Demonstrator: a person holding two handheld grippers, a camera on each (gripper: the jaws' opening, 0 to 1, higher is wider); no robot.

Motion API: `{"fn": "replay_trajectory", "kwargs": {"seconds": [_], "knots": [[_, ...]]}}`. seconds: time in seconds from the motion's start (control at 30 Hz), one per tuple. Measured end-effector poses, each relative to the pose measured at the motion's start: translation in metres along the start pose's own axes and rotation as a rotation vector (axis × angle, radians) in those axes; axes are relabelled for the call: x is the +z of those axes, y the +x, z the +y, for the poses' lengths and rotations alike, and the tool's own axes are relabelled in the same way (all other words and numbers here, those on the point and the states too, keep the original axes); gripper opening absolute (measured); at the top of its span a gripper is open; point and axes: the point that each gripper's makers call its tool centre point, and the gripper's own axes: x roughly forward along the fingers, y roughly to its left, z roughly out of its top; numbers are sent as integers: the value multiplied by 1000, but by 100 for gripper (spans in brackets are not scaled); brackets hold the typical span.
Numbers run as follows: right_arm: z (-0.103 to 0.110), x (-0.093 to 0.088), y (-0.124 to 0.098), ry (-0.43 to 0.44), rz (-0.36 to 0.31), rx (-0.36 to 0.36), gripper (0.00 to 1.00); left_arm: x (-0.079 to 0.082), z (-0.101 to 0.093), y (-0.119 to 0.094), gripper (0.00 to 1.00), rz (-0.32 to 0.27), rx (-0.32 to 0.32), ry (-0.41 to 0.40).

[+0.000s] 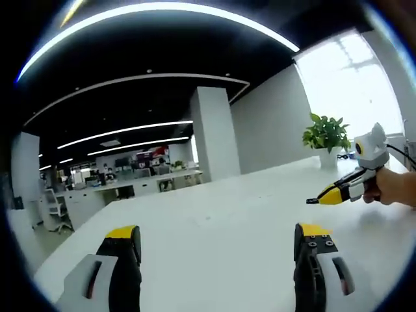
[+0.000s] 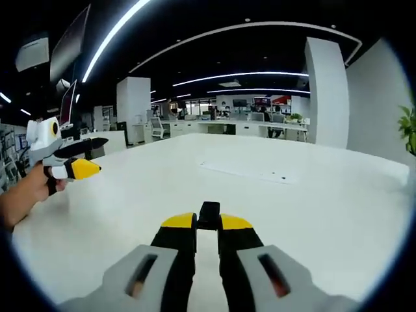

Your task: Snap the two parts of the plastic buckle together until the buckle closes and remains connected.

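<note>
Pinching a small black buckle part (image 2: 208, 216) between the closed jaws of my right gripper (image 2: 208, 224), I keep my left gripper (image 1: 218, 237) spread wide and empty above the white table (image 1: 214, 208). To mate cleanly, I should align the halves squarely; the second part isn't visible.

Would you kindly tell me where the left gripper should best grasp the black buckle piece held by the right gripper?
Probably its free far end, approached head-on from opposite the right gripper. The black buckle piece sticks out beyond those closed tips, which cover its near end; the left gripper is open.
</note>
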Motion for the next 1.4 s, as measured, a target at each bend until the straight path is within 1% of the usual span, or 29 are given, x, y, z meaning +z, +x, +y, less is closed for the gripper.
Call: {"fn": "replay_trajectory", "kwargs": {"seconds": [0.13,0.2,0.27,0.47,0.6,0.77,0.83,0.87,0.93,1.07,1.23,1.3,1.4], "knots": [[0,1,8,-4,2,-2,9,4,7,-2,100,-12,27,5],[-1,1,12,-6,11,-8,9,3,6,-1,100,-4,13,-18],[-4,0,17,-13,21,-18,9,0,3,-1,100,18,-3,-40],[-7,6,29,-1,15,-25,9,-3,-6,0,100,40,-30,-46],[-9,6,37,-2,21,-25,9,0,-16,1,100,32,-59,-29],[-13,7,49,-11,30,-26,9,1,-21,1,100,31,-71,-14],[-13,8,52,-19,30,-27,9,3,-22,0,100,20,-69,-4],[-13,8,53,-19,31,-26,9,7,-22,-1,100,2,-63,6],[-15,9,57,-21,32,-27,9,11,-23,-2,100,-13,-62,9],[-18,10,60,-20,32,-33,9,13,-25,-6,100,-21,-71,-3],[-21,10,68,-20,38,-40,9,8,-29,-8,100,-9,-86,19],[-22,11,70,-17,37,-41,9,4,-28,-6,100,6,-91,18],[-20,11,71,-21,39,-41,9,2,-29,-5,100,14,-96,19]]}}
